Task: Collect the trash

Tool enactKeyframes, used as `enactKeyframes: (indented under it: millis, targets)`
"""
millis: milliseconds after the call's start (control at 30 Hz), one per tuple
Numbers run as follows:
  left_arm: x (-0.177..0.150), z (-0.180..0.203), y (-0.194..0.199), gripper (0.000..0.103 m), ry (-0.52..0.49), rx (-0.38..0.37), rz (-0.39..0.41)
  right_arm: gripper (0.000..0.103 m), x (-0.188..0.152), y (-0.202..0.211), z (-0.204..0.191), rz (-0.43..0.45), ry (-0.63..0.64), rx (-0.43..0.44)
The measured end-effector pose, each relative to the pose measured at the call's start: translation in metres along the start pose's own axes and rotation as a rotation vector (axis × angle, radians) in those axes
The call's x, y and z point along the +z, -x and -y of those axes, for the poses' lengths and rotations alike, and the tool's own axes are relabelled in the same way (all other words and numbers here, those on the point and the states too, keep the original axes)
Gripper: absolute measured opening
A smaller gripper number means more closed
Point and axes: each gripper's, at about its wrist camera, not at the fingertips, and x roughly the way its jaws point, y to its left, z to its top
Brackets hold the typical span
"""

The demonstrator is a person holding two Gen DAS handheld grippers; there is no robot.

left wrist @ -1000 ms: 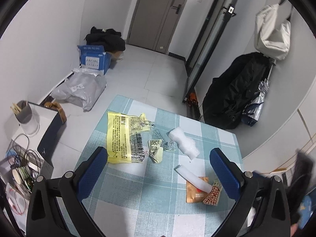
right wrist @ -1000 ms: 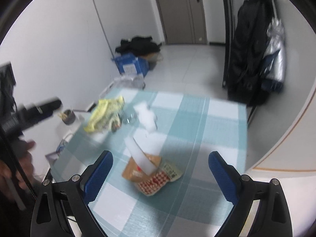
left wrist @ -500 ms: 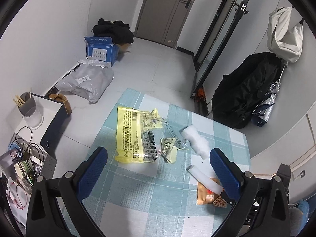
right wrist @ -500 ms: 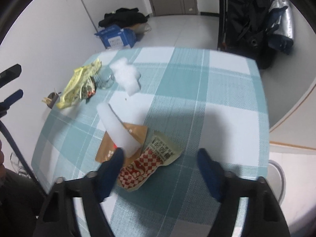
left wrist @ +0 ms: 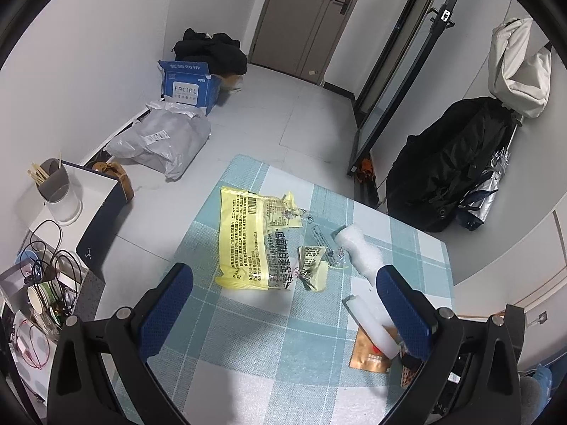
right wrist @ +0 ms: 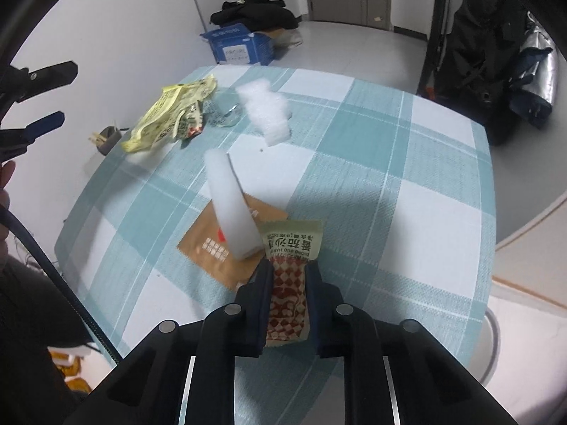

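The right gripper [right wrist: 288,276] has just been closing, and its blue jaws now pinch a red-and-white checked sauce packet [right wrist: 288,276] on the teal-and-white checked tablecloth [right wrist: 389,184]. Just beside it, a white foam strip [right wrist: 232,205] lies across a flat brown paper sachet [right wrist: 219,248]. Further off: a fluffy white foam piece [right wrist: 265,109], a crumpled yellow plastic wrapper [right wrist: 170,113]. The left gripper [right wrist: 42,95] hangs at the left edge.

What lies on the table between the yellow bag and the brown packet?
In the right wrist view, a white foam strip leans over the brown packet; toward the yellow bag is bare tablecloth.
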Motion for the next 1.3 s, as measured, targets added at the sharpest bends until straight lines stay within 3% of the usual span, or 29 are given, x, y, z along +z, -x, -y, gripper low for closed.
enactKeyframes:
  millis: [333, 400, 433, 533, 567, 767, 900, 967, 1100, 1300]
  targets:
    - [-0.001, -0.002, 0.004, 0.101, -0.003, -0.011, 0.001, 0.021, -0.027, 0.014, -0.031, -0.090, 0.128, 0.062]
    - [-0.001, -0.002, 0.004, 0.101, -0.006, -0.009, -0.005, 0.021, -0.031, 0.016, -0.034, -0.075, 0.153, 0.090]
    - [-0.001, -0.002, 0.003, 0.101, -0.007, -0.008, -0.006, 0.023, -0.032, 0.017, -0.037, -0.069, 0.179, 0.089]
    - [-0.001, -0.004, 0.004, 0.101, -0.001, -0.017, -0.001, 0.045, -0.029, 0.016, -0.042, -0.072, 0.219, 0.057]
    - [-0.002, -0.004, 0.004, 0.101, -0.002, -0.019, 0.003, 0.047, -0.027, 0.015, -0.041, -0.071, 0.220, 0.055]
    - [-0.005, -0.001, 0.003, 0.101, -0.031, -0.018, 0.003, 0.047, -0.019, 0.005, -0.046, -0.086, 0.241, 0.075]
    - [-0.009, -0.001, -0.006, 0.101, -0.028, -0.052, -0.049, 0.045, -0.020, -0.004, -0.054, -0.088, 0.281, 0.039]
    - [-0.010, 0.000, -0.010, 0.101, -0.018, -0.075, -0.075, 0.033, -0.021, -0.003, -0.054, -0.075, 0.280, 0.040]
    - [-0.012, 0.011, -0.020, 0.101, -0.028, -0.080, -0.108, 0.021, -0.018, -0.001, -0.046, -0.054, 0.224, 0.074]
    - [-0.019, 0.028, -0.040, 0.101, -0.048, -0.070, -0.172, 0.019, -0.010, 0.020, -0.017, 0.026, 0.107, 0.146]
